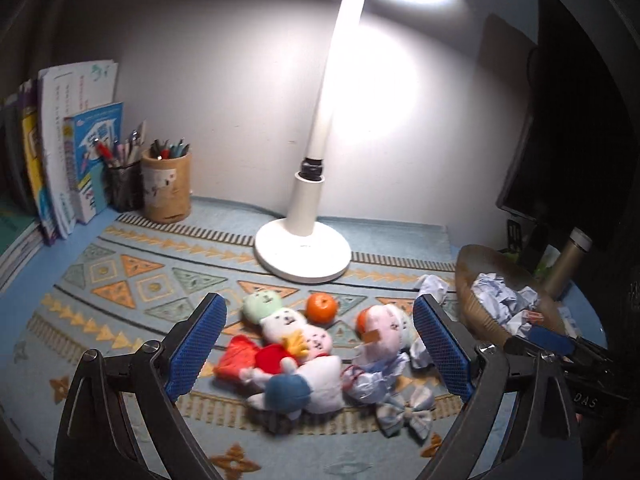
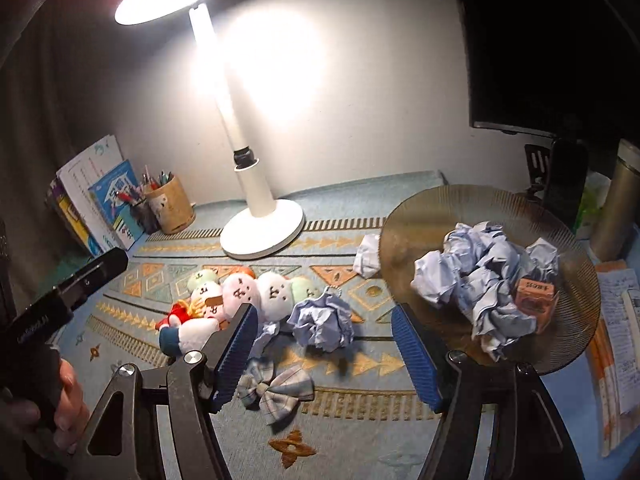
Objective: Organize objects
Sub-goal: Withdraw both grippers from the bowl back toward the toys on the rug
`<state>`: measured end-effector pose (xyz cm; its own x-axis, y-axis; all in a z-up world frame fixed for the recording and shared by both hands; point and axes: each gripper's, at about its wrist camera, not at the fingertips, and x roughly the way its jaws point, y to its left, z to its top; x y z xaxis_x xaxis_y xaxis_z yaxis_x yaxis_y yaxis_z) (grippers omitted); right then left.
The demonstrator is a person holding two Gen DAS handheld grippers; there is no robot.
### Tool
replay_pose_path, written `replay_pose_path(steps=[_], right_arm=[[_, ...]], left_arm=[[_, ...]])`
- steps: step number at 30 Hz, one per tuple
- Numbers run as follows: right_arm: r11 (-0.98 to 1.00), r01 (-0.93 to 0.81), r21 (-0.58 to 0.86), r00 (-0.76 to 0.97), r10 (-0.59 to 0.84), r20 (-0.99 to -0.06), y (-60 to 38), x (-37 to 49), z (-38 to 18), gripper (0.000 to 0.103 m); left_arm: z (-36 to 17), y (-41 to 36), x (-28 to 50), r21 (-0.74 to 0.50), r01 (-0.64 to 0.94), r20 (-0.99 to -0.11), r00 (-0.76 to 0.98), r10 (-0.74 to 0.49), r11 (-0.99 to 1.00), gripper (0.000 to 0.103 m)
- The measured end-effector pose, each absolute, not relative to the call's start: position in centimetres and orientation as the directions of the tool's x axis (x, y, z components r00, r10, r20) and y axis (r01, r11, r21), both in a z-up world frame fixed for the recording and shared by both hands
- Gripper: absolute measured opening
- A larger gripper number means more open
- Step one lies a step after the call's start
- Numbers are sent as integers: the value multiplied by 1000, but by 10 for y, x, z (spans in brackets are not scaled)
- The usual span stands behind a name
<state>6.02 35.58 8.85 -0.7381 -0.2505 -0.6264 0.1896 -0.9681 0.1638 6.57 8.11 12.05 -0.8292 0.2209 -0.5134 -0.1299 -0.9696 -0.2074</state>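
Note:
A heap of small plush toys [image 1: 298, 344] [image 2: 240, 300] lies on the patterned mat, with an orange [image 1: 321, 307] behind it and a plaid bow [image 1: 404, 412] [image 2: 276, 392] in front. My left gripper [image 1: 320, 350] is open and empty, its fingers either side of the heap, above it. My right gripper [image 2: 324, 352] is open and empty, above a crumpled paper ball [image 2: 322, 322] on the mat. Another paper ball [image 2: 368, 256] lies by the brown ribbed plate [image 2: 420, 216] [image 1: 480, 264], which holds several crumpled papers [image 2: 480, 276] and a small orange box [image 2: 536, 300].
A white desk lamp [image 1: 303, 252] [image 2: 262, 232] stands at the back centre. Books [image 1: 60, 152] and two pen cups [image 1: 166, 188] stand at the back left. A monitor [image 1: 580, 120], a metal flask [image 1: 568, 260] and papers [image 2: 620, 340] are on the right.

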Motion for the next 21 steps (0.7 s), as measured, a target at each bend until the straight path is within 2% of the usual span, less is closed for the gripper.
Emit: replay_pose_path(steps=[4, 8, 13, 16, 19, 21], right_arm=[[-972, 210, 101, -709, -223, -669, 327, 61, 37, 68], [-972, 222, 80, -696, -216, -685, 318, 59, 10, 68], [-974, 221, 48, -718, -196, -668, 315, 64, 5, 68], [-973, 230, 16, -733, -184, -655, 310, 68, 6, 69], [-974, 227, -6, -739, -168, -652, 306, 68, 7, 78], [-975, 224, 2, -747, -173, -642, 308, 69, 8, 80]], left_arm=[[73, 44, 64, -192, -38, -569, -810, 143, -981, 94], [43, 30, 61, -223, -22, -590, -793, 153, -975, 94], [35, 24, 57, -277, -48, -598, -773, 211, -960, 94], [35, 28, 59, -264, -61, -602, -769, 214, -963, 94], [37, 37, 64, -221, -80, -594, -779, 199, -972, 94], [39, 42, 66, -194, -94, -588, -785, 193, -977, 94]])
